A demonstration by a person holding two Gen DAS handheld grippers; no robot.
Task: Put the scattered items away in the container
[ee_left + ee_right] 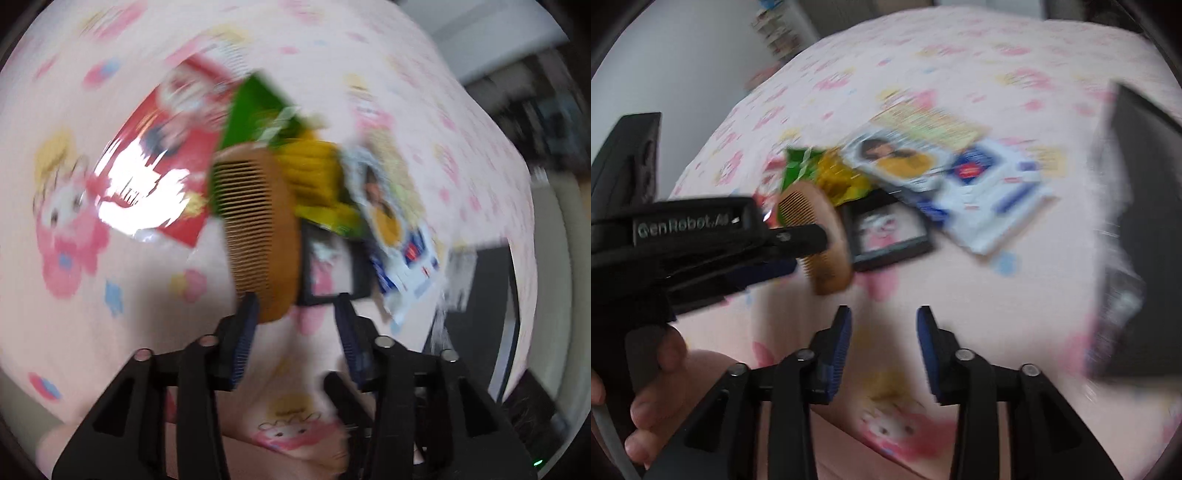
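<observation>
1. A bed is covered by a soft pink sheet (1015, 258) printed with cartoon girls and small flowers; both views are smeared with motion blur, so fine detail is lost.
2. A wooden comb (258, 236), brown, half-moon shaped with fine close teeth, lies at the near edge of a loose pile of items.
3. The left gripper (297, 308) is spread wide, its ribbed blue pads (246, 332) well apart. The left fingertip sits right at the comb's near end; whether it touches the wood I cannot tell. Nothing is clamped.
4. From the right wrist view the left gripper's black body reaches in from the left, its tip in front of the comb (816, 236).
5. Beside the comb lies a small black square frame (334, 269), flat and hard-edged.
6. Behind the comb are a glossy red packet (155, 162) catching glare, a green packet (255, 114), and a crinkly yellow packet (314, 173).
7. To the right lie a flat white and blue packet (990, 192) and a card with a portrait (897, 158).
8. The right gripper (884, 321) hovers over bare sheet, parted wide, holding nothing.
9. A dark boxy container (1137, 229) stands at the right edge, well apart from the pile; its contents are too blurred to make out.
</observation>
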